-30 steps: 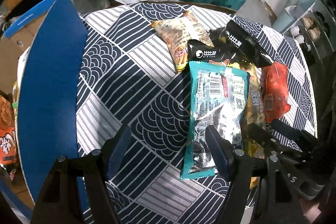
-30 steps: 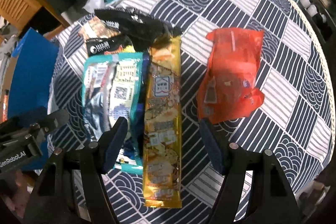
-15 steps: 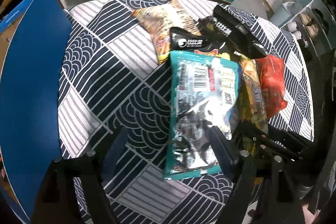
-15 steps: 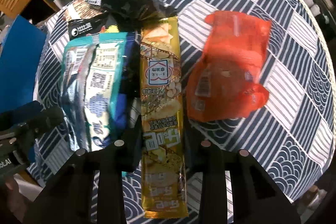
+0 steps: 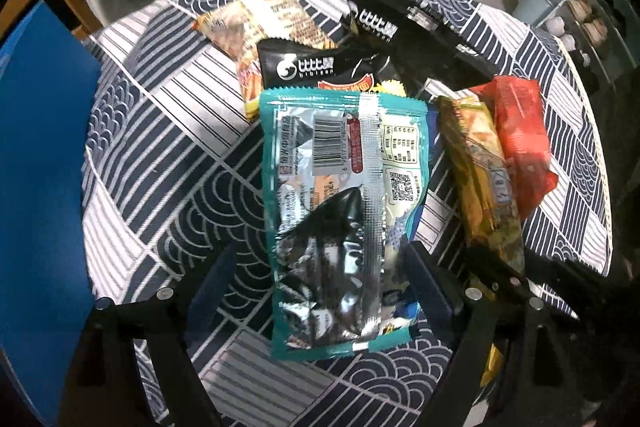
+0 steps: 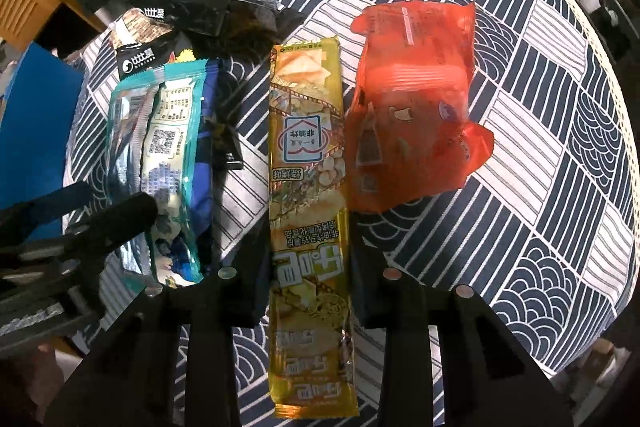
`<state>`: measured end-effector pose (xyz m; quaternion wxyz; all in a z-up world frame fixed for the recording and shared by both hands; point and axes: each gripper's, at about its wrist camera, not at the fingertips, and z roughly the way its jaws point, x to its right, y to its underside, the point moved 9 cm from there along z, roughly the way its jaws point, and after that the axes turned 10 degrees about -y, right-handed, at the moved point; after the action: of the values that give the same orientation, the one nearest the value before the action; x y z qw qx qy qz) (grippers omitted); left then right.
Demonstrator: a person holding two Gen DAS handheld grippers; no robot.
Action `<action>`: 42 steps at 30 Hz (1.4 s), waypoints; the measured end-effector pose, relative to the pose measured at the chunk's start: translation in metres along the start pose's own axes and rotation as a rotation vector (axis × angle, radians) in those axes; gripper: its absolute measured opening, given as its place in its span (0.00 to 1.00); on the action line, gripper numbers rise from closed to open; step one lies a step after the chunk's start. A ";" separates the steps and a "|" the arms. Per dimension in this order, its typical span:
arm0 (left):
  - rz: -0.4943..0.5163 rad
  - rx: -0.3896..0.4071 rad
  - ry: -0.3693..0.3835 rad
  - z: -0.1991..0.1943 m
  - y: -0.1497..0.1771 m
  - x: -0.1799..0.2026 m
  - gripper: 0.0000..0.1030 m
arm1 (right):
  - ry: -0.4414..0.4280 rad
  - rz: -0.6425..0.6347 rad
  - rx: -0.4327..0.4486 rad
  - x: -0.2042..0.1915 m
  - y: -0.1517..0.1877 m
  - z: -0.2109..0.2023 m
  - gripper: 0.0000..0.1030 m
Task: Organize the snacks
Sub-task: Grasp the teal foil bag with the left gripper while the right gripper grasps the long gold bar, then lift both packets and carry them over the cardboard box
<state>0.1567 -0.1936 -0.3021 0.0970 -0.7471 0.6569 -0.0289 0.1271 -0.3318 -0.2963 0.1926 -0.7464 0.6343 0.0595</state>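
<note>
right hand-held gripper [image 6: 310,267] clamped on yellow packet [image 6: 310,195]

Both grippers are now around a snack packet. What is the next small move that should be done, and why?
Probably lift the right gripper a little: its jaws look closed on the long yellow packet, which still lies flat on the tablecloth touching the orange packet. The left gripper is still open around the teal packet.

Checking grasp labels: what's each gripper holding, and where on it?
Right gripper pinches the long yellow snack pack across its lower-middle. Left gripper is open, straddling the teal packet, not holding it.
</note>
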 end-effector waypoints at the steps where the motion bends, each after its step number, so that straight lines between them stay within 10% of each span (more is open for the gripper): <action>1: -0.004 -0.007 0.002 0.002 0.000 0.001 0.84 | 0.002 0.003 -0.001 0.001 0.001 0.000 0.30; 10: 0.013 -0.046 0.023 0.021 -0.005 0.013 0.86 | 0.013 -0.006 -0.007 0.005 0.000 0.000 0.31; 16: 0.043 -0.029 0.060 0.015 -0.004 0.007 0.59 | 0.013 -0.011 -0.007 -0.006 -0.010 0.012 0.31; 42: -0.024 0.095 0.061 -0.063 0.014 -0.054 0.58 | -0.012 -0.049 0.094 -0.057 -0.008 -0.034 0.30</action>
<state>0.1247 -0.1492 -0.2381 0.1121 -0.7483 0.6484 -0.0840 0.1185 -0.2911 -0.2443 0.2326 -0.7516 0.6166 0.0293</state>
